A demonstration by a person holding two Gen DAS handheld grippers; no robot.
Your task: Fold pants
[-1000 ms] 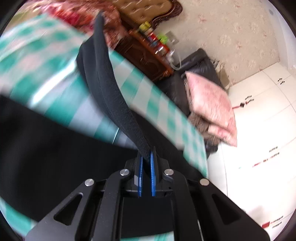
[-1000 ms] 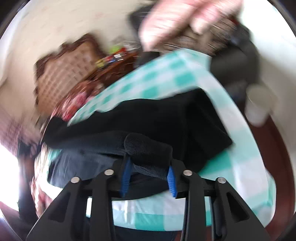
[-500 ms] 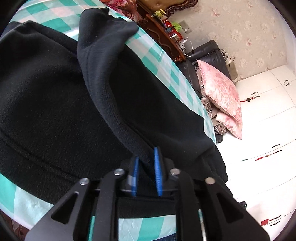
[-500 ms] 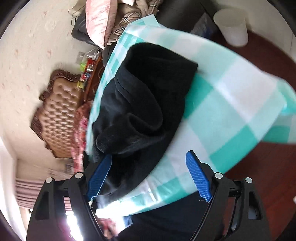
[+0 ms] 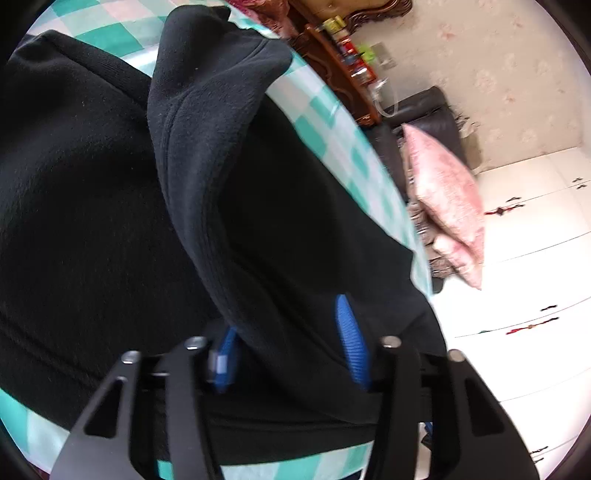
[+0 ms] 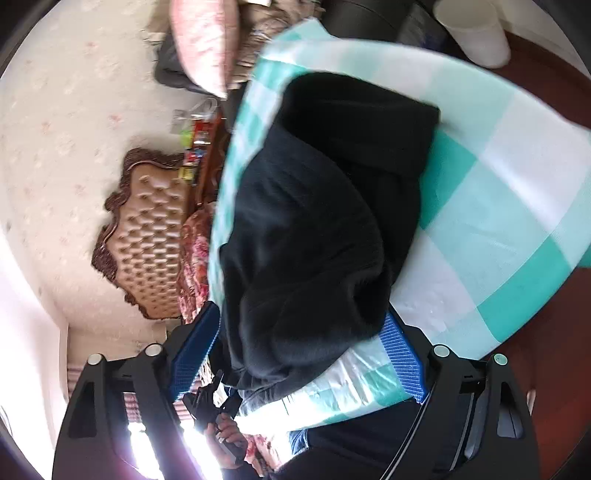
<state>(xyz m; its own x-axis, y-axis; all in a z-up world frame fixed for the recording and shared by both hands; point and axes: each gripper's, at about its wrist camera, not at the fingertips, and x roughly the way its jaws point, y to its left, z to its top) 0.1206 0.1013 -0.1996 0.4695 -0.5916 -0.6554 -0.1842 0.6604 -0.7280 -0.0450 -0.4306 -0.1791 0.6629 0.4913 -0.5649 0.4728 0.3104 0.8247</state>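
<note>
Black pants (image 5: 92, 221) lie bunched on a table with a teal and white checked cloth (image 5: 332, 122). A raised fold (image 5: 207, 129) runs from the far edge down between the blue pads of my left gripper (image 5: 288, 350). The jaws are closing; the fold lies loose against the left pad (image 5: 223, 362), clear of the right one. In the right wrist view the pants (image 6: 325, 203) heap along the cloth (image 6: 498, 203). Their near bunch sits between the closing jaws of my right gripper (image 6: 299, 354), not visibly squeezed.
Beyond the table stand a dark sofa (image 5: 432, 107) with a pink pillow (image 5: 443, 195), a wooden cabinet with bottles (image 5: 332, 48) and white cupboards (image 5: 517, 295). A white bin (image 6: 476, 33) stands on the wooden floor. A hand (image 6: 225, 435) shows below the table edge.
My left gripper has sunk onto the pants, and its pads, pinched on the fold before, now stand apart. My right gripper rolled, let go of its fold, spread wide, then narrowed.
</note>
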